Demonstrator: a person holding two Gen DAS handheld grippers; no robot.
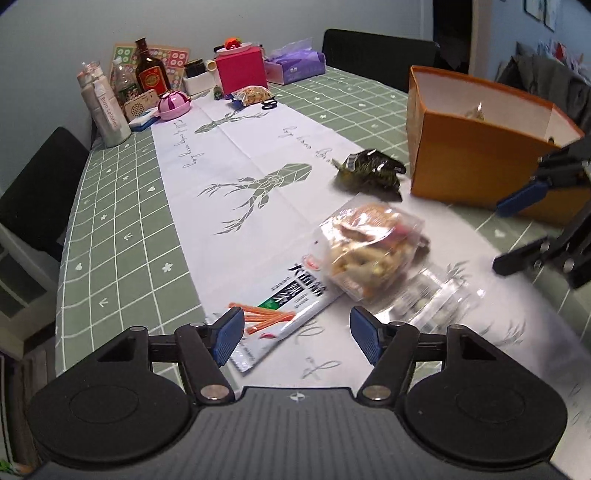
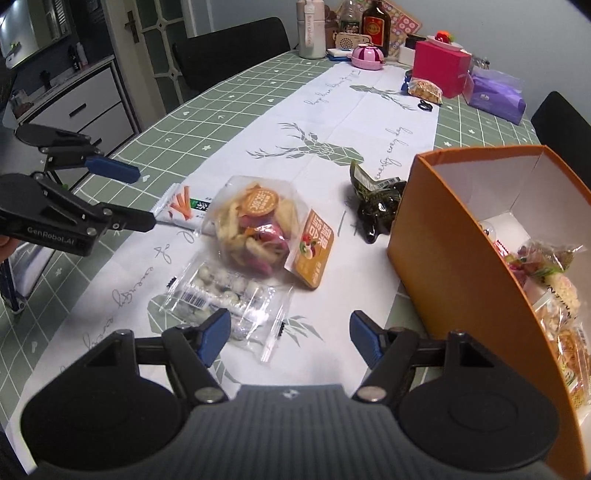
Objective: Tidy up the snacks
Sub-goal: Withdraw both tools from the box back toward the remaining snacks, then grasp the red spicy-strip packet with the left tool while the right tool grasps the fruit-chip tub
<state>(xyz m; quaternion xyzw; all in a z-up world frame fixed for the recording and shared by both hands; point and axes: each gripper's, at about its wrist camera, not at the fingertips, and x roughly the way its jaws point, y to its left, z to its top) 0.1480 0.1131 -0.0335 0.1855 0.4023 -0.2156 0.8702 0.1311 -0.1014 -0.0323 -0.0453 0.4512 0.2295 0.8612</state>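
Green checked tablecloth (image 2: 236, 96), "Burn calories" bottle (image 2: 310, 27)

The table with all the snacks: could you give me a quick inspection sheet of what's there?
Surface: table under a green checked cloth with a white deer-print runner.
Job's things: orange box already holding packets; loose on the runner are a stick-snack packet, a chips bag, a clear bag of white balls and a dark green packet.
Clutter: bottles, pink box, tissue pack at the far end.
Grippers: left gripper and right gripper both open, holding nothing.
Cables: nothing seen.
Surroundings: black chairs, a cabinet, a door.
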